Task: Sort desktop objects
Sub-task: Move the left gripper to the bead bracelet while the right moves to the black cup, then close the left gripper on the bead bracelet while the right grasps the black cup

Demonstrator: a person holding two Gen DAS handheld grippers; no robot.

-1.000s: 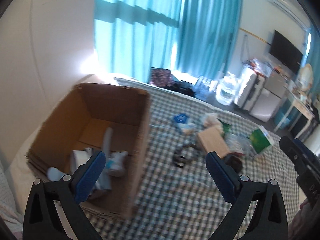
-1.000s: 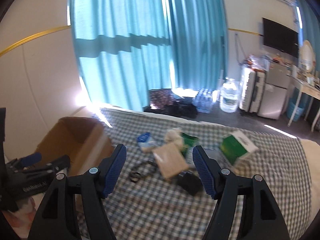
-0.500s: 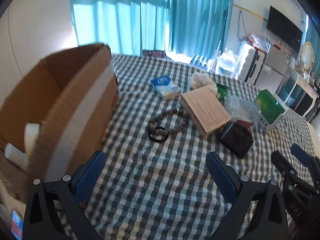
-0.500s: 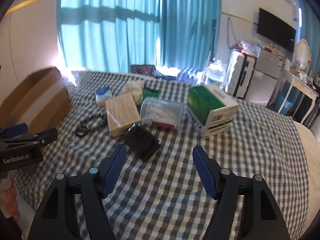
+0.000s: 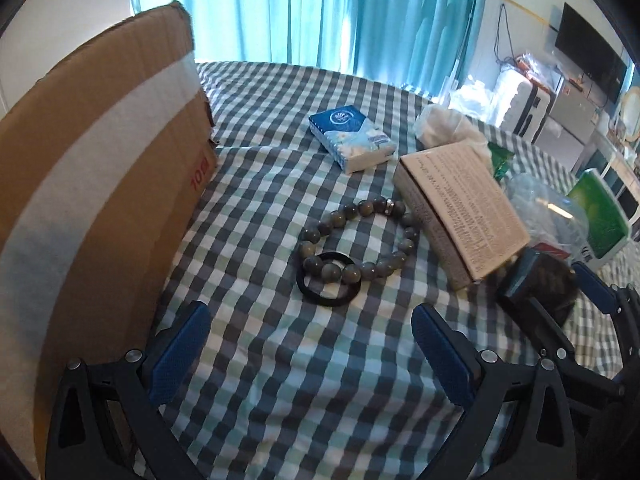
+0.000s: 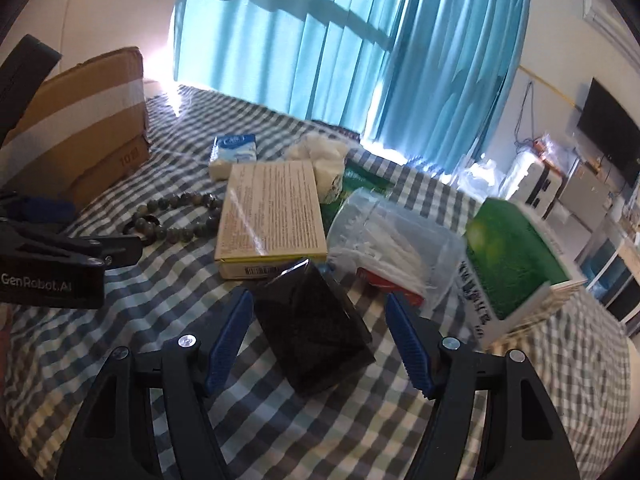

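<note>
Black box btwn open right claw pads, untouched.

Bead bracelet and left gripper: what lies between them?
In the left wrist view, only the black hair tie, overlapping the bead bracelet, then bare checked cloth down to the open left gripper.

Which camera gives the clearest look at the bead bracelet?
Left wrist view: the whole bracelet lies in full sight on the checked cloth, overlapping a black hair tie. In the right wrist view it is smaller, partly hidden behind the left claw.
</note>
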